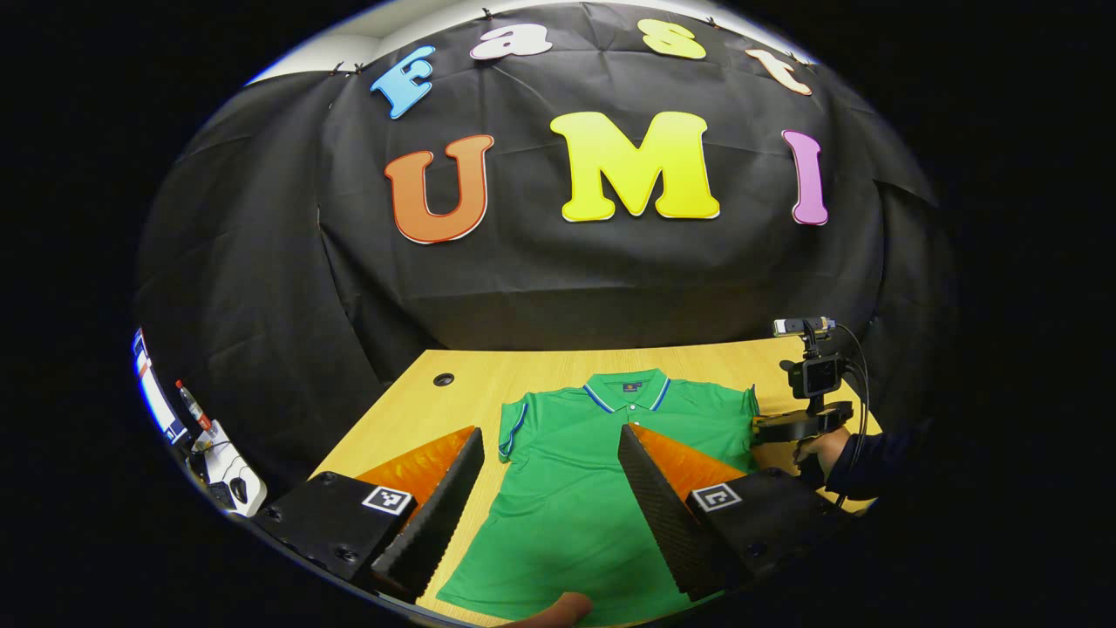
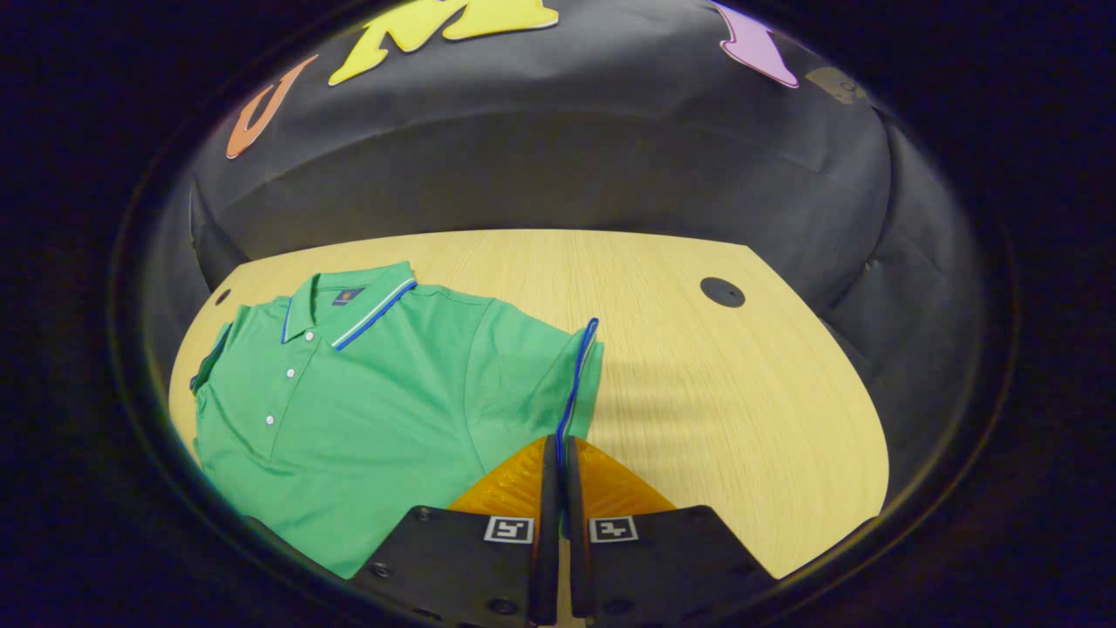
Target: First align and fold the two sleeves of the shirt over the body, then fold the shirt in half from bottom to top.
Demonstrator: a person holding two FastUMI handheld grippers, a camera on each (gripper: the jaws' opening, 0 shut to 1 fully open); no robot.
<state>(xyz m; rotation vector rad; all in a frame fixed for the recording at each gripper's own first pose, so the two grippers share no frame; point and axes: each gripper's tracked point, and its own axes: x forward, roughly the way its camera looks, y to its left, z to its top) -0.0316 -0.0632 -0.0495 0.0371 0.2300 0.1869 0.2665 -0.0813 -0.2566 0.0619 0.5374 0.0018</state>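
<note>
Wooden table (image 1: 540, 371): light grain surface, with a round dark cable hole (image 1: 444, 379) near its far left corner in the left gripper view, and a matching cable hole (image 2: 723, 292) toward the far right in the right gripper view.

Green polo shirt (image 1: 575, 471): lies flat on the table, front up, collar toward the booth wall, hem toward the near edge. The collar (image 1: 626, 388) carries blue and white striping; white buttons run down the placket in the right gripper view. The sleeve (image 1: 513, 427) on the left of the left gripper view lies spread beside the body. The other sleeve (image 2: 558, 371), blue-trimmed at the cuff, has its cuff edge raised off the table.

Left gripper (image 1: 551, 488): held above the lower body of the shirt, jaws spread wide, nothing between them.

Right gripper (image 2: 558, 488): jaws drawn nearly together, pinching the blue-trimmed cuff edge of the sleeve at its outer corner. In the left gripper view this gripper stands at the right of the shirt, with a camera mounted on top.

Hand (image 1: 818, 449): grips the right gripper's handle, dark sleeve behind it.

A fingertip (image 1: 558, 609) shows at the bottom edge of the left gripper view, over the hem.
</note>
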